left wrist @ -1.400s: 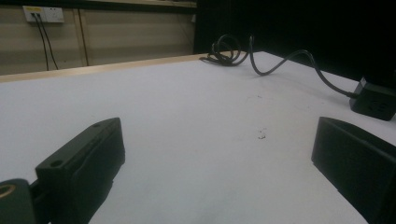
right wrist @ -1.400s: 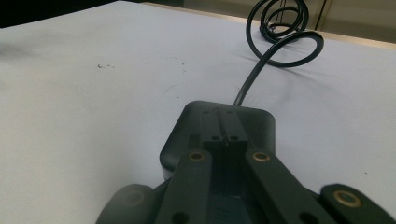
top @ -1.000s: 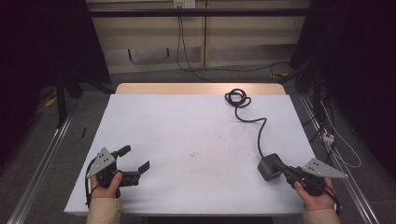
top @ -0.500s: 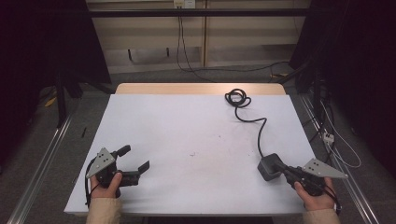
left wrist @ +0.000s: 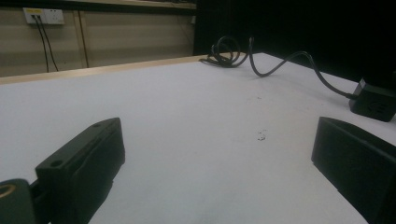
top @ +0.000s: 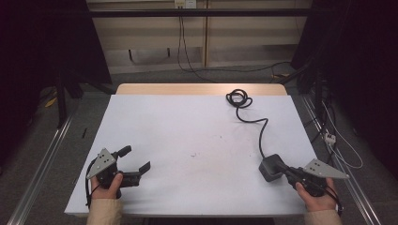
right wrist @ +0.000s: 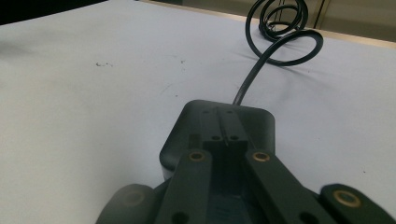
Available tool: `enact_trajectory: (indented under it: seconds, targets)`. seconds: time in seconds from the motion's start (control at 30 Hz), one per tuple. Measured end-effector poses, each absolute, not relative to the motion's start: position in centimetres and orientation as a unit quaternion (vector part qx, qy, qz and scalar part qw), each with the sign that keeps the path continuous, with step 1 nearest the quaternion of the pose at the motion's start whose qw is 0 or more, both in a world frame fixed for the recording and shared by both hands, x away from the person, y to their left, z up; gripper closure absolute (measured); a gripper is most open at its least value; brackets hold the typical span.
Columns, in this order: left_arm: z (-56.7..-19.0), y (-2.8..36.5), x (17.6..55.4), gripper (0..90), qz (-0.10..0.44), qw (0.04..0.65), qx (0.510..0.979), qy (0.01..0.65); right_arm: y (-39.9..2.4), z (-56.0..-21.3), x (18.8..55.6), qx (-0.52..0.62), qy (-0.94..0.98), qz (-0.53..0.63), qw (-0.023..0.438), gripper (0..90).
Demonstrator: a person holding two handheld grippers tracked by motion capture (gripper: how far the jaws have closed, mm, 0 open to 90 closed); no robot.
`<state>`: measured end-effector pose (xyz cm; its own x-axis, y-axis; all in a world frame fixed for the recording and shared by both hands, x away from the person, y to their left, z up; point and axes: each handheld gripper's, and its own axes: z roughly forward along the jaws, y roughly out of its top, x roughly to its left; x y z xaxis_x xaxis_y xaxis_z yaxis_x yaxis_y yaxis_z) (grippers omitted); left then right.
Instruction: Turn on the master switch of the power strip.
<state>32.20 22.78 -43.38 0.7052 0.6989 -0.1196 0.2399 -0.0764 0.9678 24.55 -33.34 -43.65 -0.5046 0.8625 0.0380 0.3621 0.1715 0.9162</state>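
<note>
Right gripper (top: 287,172) at the power adapter (top: 271,167)

Its jaws are closed, seemingly resting against the adapter just ahead; the cord (top: 259,126) trails away towards the table's far edge. Left gripper (top: 139,161) gapes empty, well apart.

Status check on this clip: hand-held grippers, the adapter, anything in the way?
Left hand-held gripper open, resting on table. Right hand-held gripper shut, jaws over the adapter. Its cable runs to a coil at the far edge. Nothing in the way.
</note>
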Motion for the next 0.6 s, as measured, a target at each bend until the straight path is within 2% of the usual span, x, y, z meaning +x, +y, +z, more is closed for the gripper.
enact_trajectory:
  seconds: [0.6]
  targets:
    - [-43.37,22.69,32.23,2.3,0.192,0.595,0.707,0.330,-33.28,-43.60,24.63,0.426,0.724,0.478,0.256,90.0]
